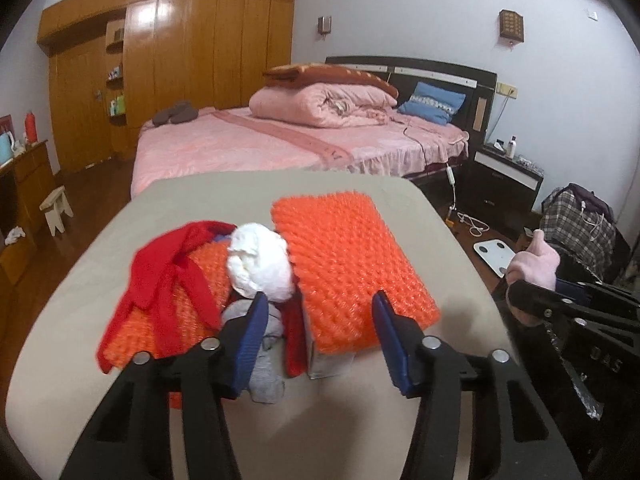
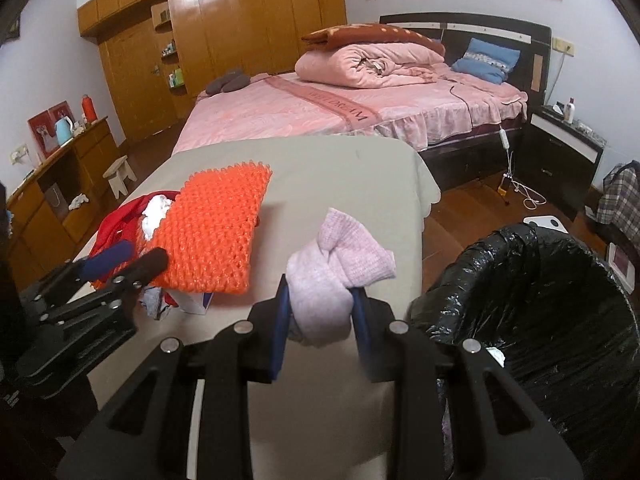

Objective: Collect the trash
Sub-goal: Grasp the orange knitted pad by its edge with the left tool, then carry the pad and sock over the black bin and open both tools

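Two claws are seen over a beige-covered desk point(image 2: 340, 168). The right claw point(image 2: 320, 320) is clamped on one balled pink sock point(image 2: 336, 272), which is held above the desk's right edge, just beside one bin lined with a black bag point(image 2: 540, 300) that stands on the floor off that edge. A bit of white and pale fabric is glimpsed inside the bin near its rim; what it is cannot be told.

The left claw point(image 1: 320, 320) is held partly spread, with nothing pressed between its blue pads point(image 1: 252, 332); it is poised over the pile at the desk's near left part. In that pile are counted: two orange mesh pads, the larger one point(image 1: 352, 264) lying toward the middle of the desk on top of one small box point(image 1: 332, 362), the other point(image 1: 200, 280) partly covered at the left; one red cloth point(image 1: 160, 280) draped over the left pad; one crumpled white wad point(image 1: 260, 264) set between the two pads; and one grey cloth point(image 1: 266, 372) below the wad, beside the left pad of the claw.

One bed point(image 1: 280, 140) with pink covers is seen beyond the far edge of the desk.
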A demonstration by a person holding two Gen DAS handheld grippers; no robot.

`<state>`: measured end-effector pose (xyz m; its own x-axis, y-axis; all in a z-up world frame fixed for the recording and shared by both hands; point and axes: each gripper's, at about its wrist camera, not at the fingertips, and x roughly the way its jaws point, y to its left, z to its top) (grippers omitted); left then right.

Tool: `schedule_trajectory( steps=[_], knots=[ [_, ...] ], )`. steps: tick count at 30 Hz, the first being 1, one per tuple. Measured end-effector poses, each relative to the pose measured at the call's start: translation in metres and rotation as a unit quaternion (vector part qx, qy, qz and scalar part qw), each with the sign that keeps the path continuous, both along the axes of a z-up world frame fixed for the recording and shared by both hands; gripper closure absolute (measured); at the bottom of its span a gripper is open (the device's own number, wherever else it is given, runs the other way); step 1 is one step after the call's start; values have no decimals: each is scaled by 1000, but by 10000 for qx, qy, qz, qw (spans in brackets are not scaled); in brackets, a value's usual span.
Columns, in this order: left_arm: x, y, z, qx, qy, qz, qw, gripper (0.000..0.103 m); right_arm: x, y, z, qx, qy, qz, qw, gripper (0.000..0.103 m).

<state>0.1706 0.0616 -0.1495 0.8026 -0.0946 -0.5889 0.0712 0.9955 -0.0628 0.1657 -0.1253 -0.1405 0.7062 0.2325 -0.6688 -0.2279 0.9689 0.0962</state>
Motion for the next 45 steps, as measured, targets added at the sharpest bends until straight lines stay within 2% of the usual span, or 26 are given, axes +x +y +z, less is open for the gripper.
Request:
schedule_trajectory(
  steps=[3, 5, 7, 8, 18, 26, 34, 45],
  knots=[
    [6, -3, -7, -47, 137, -67, 9999, 61, 0, 0, 1, 48, 16, -12, 10000, 75],
    [7, -7, -10, -51, 183, -172, 9997, 71, 0, -1, 2, 61, 7, -11, 10000, 75],
    [6, -10, -11, -112, 200, -290, 9993, 88, -1, -3, 3, 82, 1, -18, 10000, 75],
    [5, -11, -10, -188, 186, -328, 9991, 89, -1, -4, 4, 88, -9, -24, 10000, 75],
    [-14, -18, 19, -163, -247, -393, 9988, 90, -15, -11, 20, 117, -231, -102, 9996, 75],
    [-27, -48, 51, -216, -537, -774, 9953, 90, -32, -41, 47, 143, -508, -332, 9981, 75],
    [-39, -98, 64, -345, -611, -1383, 9879, 90, -53, -97, 60, 32, -655, -888, 9939, 75],
    [-43, -174, 71, -501, -630, -2188, 9724, 90, -82, -166, 53, -196, -656, -1633, 9842, 75]
  ],
)
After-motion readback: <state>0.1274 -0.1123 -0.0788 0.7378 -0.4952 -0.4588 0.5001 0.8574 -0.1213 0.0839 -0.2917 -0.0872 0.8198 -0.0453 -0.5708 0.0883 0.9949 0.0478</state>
